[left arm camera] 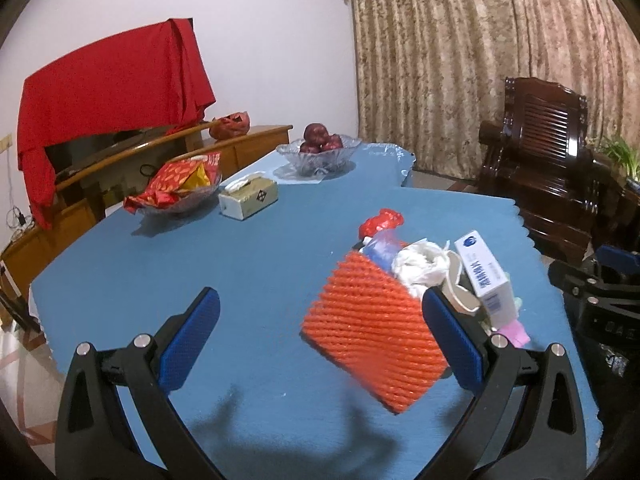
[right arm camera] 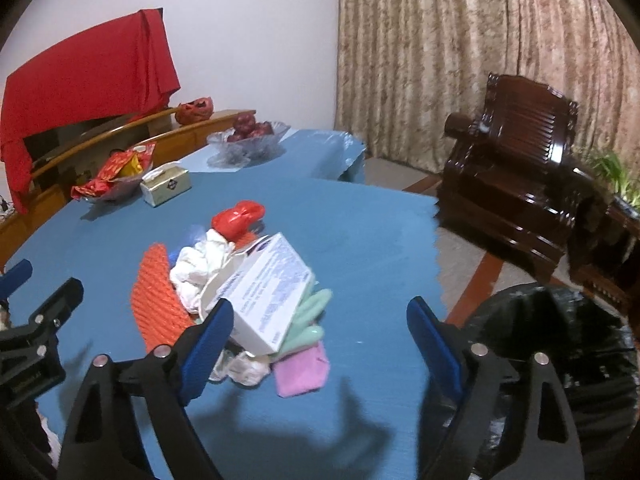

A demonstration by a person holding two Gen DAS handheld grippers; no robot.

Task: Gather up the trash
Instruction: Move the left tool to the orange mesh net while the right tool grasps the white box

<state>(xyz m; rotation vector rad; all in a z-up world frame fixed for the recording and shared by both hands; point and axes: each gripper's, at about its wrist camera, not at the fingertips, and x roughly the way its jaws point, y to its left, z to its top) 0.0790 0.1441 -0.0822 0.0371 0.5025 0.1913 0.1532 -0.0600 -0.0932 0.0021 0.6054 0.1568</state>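
Hovering spread wide and empty, the left tongs [left arm camera: 320,336] and right tongs [right arm camera: 320,344] flank a trash pile [right arm camera: 240,292] heaped on the blue counter [right arm camera: 360,240]; nothing looks collected yet, judging by the untouched heap, and the black-lined bin [right arm camera: 560,340] waits just beside the counter's near right edge. In the pile, the white box [right arm camera: 268,292] lies tilted, its long axis running from near right to far left, against the orange foam net [left arm camera: 372,332]

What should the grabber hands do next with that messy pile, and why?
Probably ease the right gripper forward and close on the white box. Both grippers are open and empty, the box lies on top of the pile, and the black-lined bin is on that side.
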